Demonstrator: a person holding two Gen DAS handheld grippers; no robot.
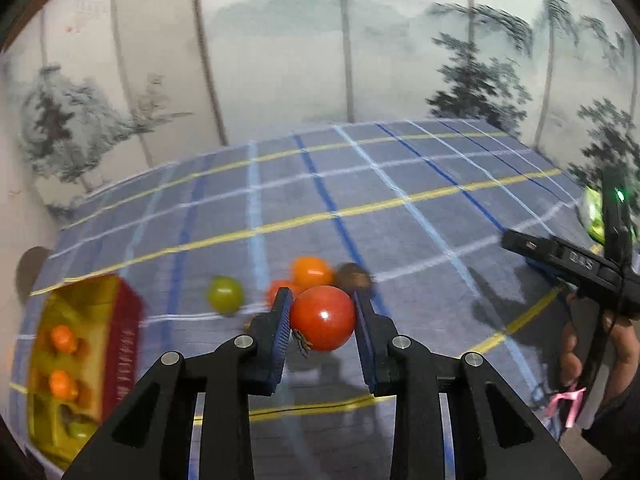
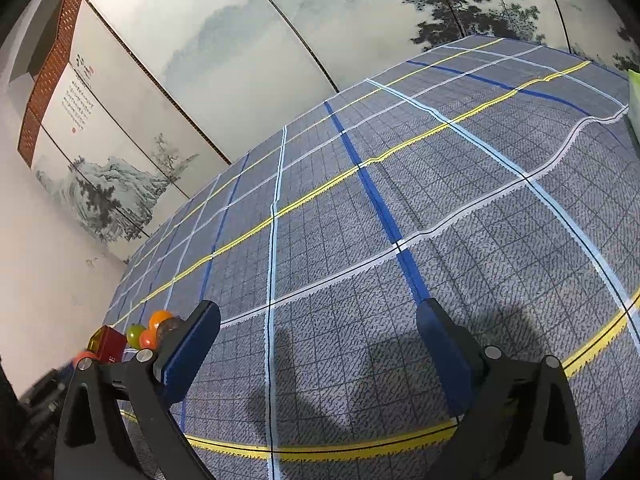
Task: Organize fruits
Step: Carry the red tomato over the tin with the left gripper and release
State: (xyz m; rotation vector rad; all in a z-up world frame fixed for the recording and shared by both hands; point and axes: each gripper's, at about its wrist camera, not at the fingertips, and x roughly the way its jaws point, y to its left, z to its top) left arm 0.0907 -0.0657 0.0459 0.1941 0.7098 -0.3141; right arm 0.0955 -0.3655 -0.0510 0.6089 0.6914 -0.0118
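My left gripper (image 1: 322,304) is shut on a red tomato (image 1: 322,317), lifted a little above the checked cloth. Behind it on the cloth lie an orange tomato (image 1: 311,271), a brown fruit (image 1: 352,275), another red-orange one (image 1: 282,286) partly hidden by the left finger, and a green tomato (image 1: 225,294). At the far left stands a yellow tray with red sides (image 1: 120,320); it holds two orange fruits (image 1: 62,338) and a greenish one. My right gripper (image 2: 318,316) stands open over bare cloth with nothing between its fingers. The fruit pile (image 2: 154,328) shows small at the right wrist view's lower left.
The checked blue-grey tablecloth (image 2: 400,200) covers the table up to a painted screen wall behind. A hand holding the right gripper (image 1: 576,268) is at the right edge of the left wrist view. A green thing (image 2: 634,96) sits at the table's far right.
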